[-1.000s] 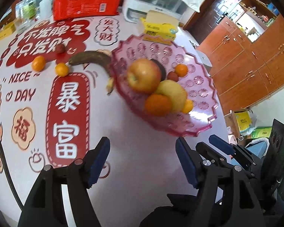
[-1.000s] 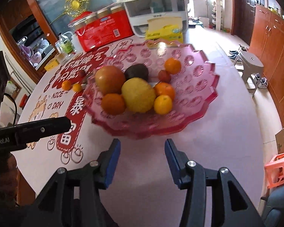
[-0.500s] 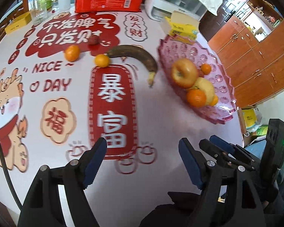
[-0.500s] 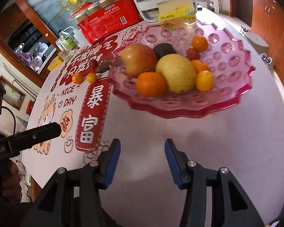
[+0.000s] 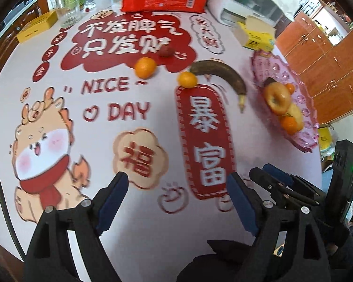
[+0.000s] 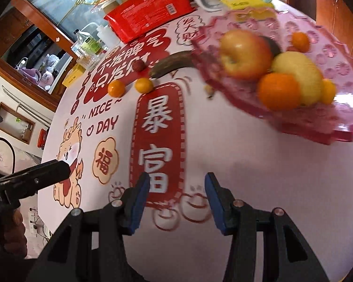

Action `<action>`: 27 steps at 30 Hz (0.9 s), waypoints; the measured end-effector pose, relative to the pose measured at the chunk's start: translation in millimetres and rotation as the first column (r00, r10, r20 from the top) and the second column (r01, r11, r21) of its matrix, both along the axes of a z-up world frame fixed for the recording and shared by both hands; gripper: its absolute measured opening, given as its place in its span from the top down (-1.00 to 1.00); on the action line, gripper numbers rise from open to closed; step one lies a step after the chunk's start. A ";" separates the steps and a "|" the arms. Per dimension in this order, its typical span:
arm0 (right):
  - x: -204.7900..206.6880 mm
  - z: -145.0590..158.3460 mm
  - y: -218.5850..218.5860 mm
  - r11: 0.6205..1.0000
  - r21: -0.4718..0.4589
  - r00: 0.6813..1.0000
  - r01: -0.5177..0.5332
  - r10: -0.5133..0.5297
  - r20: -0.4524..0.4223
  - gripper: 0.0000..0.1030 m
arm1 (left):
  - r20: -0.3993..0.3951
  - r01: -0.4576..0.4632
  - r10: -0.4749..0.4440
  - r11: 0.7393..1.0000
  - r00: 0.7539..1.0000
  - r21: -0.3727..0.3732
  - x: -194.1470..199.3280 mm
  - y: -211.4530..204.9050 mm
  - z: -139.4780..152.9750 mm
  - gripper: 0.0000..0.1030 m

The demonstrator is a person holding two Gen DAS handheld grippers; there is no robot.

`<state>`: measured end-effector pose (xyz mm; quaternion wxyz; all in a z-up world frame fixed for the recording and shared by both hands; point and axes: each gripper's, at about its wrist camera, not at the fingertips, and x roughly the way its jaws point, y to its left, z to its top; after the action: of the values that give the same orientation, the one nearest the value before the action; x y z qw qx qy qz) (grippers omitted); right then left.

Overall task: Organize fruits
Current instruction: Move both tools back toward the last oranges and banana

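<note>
Tongs empty, left tongs [image 5: 176, 199] just widened, right tongs [image 6: 176, 199] apart: your next reach is the small orange [image 5: 187, 79] upper centre, bound for the pink bowl [image 5: 303, 108].

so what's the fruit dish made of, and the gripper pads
Fruit dish: looks like translucent pink plastic, maybe glass; glossy, moulded round flower pattern, scalloped rim, table showing through. Pads: matte blue, seemingly rubber or soft plastic, with fine ridges on the gripping face; the arms behind look like black hard plastic.
</note>
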<state>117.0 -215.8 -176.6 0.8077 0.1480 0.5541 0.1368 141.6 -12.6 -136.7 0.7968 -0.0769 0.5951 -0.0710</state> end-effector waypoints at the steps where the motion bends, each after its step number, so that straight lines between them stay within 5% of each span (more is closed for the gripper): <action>1: 3.7 -2.1 7.8 1.000 0.005 1.000 -0.001 0.001 -0.004 0.05 | -0.001 0.002 -0.002 1.000 1.000 0.007 4.9 7.5 0.0 -0.64; 12: 54.9 -7.3 58.6 1.000 -0.010 1.000 -0.010 0.010 0.018 0.05 | 0.014 0.079 -0.081 0.992 0.997 0.101 70.0 44.9 0.7 -0.66; 27: 124.3 -4.4 93.3 0.997 -0.077 0.996 -0.028 0.034 0.077 0.05 | 0.053 0.181 -0.189 0.974 0.981 0.134 159.3 26.8 -12.4 -0.66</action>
<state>241.2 -122.5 -181.0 0.8315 0.1030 0.5292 0.1340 300.9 14.2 -149.1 0.8092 0.0326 0.5765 -0.1088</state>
